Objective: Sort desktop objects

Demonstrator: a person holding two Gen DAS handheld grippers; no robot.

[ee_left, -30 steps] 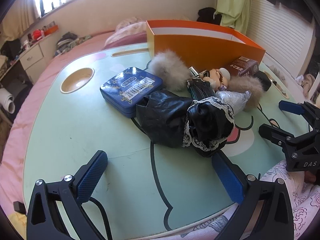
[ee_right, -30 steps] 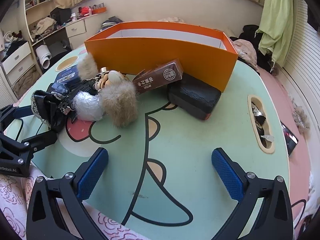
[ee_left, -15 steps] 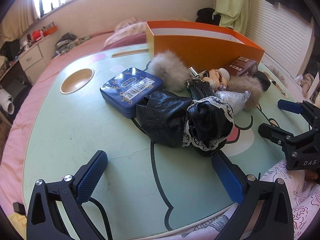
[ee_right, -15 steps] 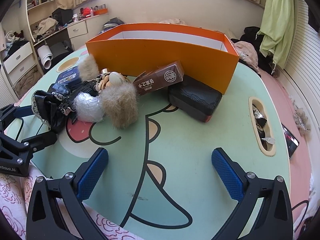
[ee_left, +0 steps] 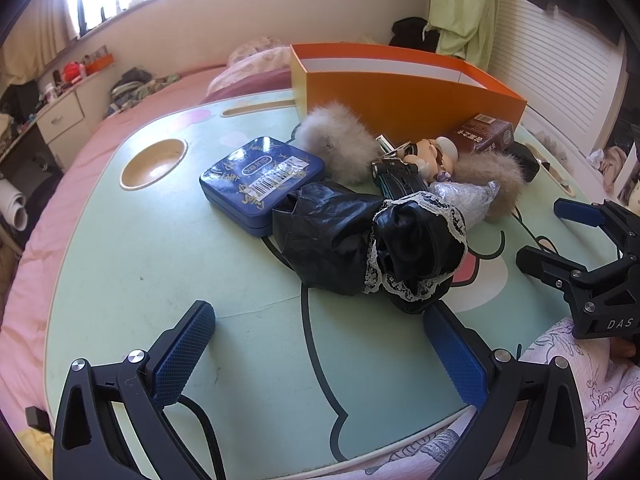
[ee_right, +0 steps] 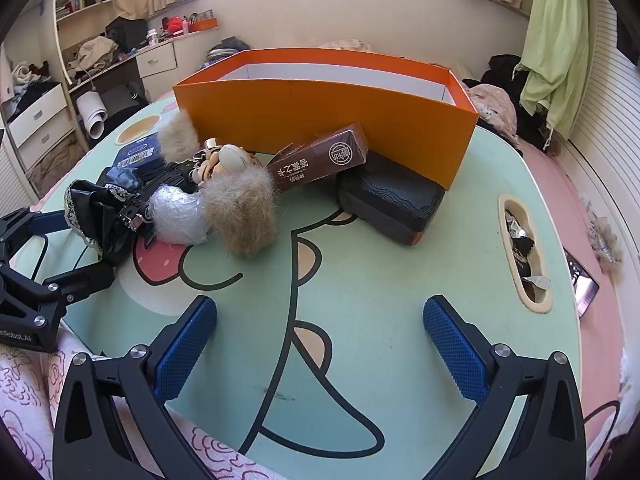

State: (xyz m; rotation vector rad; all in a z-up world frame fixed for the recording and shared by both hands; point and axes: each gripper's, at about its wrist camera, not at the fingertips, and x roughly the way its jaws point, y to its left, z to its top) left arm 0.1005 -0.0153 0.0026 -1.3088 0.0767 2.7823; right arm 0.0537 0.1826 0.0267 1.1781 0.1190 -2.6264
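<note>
Fingers of both the left gripper [ee_left: 320,356] and right gripper [ee_right: 320,344] spread wide, empty, over bare table [ee_right: 360,280].

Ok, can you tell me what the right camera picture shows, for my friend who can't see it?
A big orange box stands at the back of a green cartoon table, with a brown carton, a black case and a fluffy fur ball in front of it. The right tool hangs open and empty above the near edge.
</note>
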